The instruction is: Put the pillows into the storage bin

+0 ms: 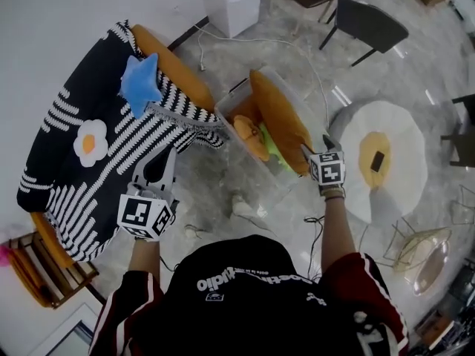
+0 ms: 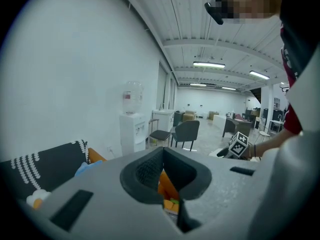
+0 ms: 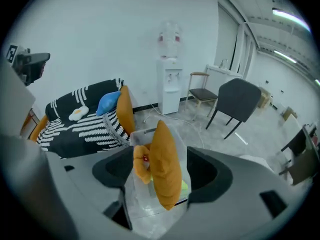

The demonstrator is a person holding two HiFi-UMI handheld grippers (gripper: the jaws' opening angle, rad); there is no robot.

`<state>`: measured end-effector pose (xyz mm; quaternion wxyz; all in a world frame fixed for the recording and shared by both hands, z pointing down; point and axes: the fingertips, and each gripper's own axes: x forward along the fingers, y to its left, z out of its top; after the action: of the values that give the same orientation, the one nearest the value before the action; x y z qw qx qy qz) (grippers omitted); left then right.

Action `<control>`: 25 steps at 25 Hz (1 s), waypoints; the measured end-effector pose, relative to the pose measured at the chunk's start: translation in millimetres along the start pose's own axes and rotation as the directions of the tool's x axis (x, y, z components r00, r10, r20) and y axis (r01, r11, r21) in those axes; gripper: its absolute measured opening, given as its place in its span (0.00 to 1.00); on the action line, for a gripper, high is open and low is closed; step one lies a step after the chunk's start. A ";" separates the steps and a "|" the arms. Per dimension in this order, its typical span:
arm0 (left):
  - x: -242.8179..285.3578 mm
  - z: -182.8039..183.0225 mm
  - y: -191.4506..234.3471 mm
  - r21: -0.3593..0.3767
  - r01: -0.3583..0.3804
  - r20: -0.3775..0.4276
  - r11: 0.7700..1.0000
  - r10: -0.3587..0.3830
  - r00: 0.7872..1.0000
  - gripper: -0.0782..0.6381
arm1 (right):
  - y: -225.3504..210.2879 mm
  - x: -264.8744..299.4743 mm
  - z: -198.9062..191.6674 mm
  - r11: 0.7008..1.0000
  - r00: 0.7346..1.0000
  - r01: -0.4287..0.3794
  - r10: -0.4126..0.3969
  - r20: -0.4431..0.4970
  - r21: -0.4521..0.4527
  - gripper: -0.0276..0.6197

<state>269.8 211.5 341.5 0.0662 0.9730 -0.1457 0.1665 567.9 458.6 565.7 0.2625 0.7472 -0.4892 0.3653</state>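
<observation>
On the sofa [image 1: 52, 117] at left lie a fried-egg pillow [image 1: 90, 141] and a blue star pillow [image 1: 141, 80], not yet binned. The left gripper [image 1: 168, 156] hovers nearby, jaws together and empty. An orange pillow [image 1: 282, 121] stands on edge in the clear storage bin [image 1: 231, 102]. The right gripper [image 1: 315, 145] sits just beside it, jaws apart. It probably needs pressing flatter to leave room.

Orange pillow [image 1: 278, 121], black-and-white striped blanket [image 1: 56, 165]

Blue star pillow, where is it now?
Head view, upper left: the blue star pillow lies on the striped blanket, above the egg pillow in frame and left of the storage bin.
</observation>
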 end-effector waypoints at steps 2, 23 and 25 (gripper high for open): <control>-5.3 5.6 -0.4 0.005 -0.012 0.006 1.000 0.012 1.000 0.12 | 4.9 -4.3 5.5 1.000 1.000 -0.011 0.011 0.022 -0.001 0.57; -132.2 32.4 52.1 -0.038 -0.339 0.105 0.940 0.341 0.934 0.12 | 91.1 -4.2 134.2 0.973 0.962 -0.184 0.208 0.178 -0.141 0.57; -150.5 29.2 64.6 -0.053 -0.373 0.114 0.926 0.377 0.919 0.12 | 113.8 -6.0 152.8 0.965 0.952 -0.206 0.236 0.197 -0.163 0.58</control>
<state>123.3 184.4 267.7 0.0388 0.9343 -0.3354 0.1142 505.6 303.6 473.9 0.2176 0.7023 -0.6200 0.2740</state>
